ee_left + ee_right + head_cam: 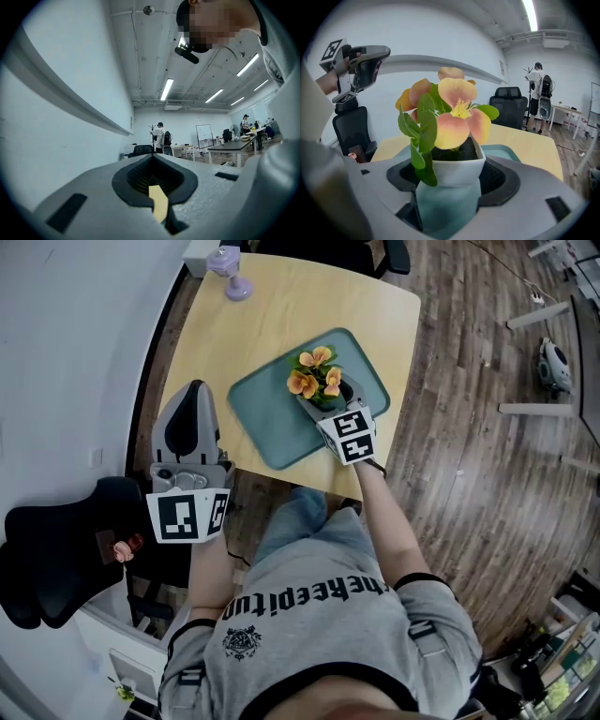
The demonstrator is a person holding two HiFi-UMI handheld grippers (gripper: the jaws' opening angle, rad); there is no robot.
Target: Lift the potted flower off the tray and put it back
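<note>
The potted flower (317, 381), orange blooms in a white square pot (457, 169), stands on the teal tray (272, 423) on the wooden table. My right gripper (335, 407) reaches in from the tray's near right side, and its jaws stand wide on either side of the pot (452, 174). I see no pad pressing on it, and a leaf hides the left side. The teal tray (508, 152) shows under and behind the pot. My left gripper (193, 395) hangs over the table's near left edge, level, jaws together with nothing in them (153, 180).
A small lavender object (230, 276) stands at the table's far left corner. Black office chairs sit left of the table (52, 554) and beyond it (511, 108). The table's (244, 329) right edge drops to a wooden floor (478, 474). People stand far across the room.
</note>
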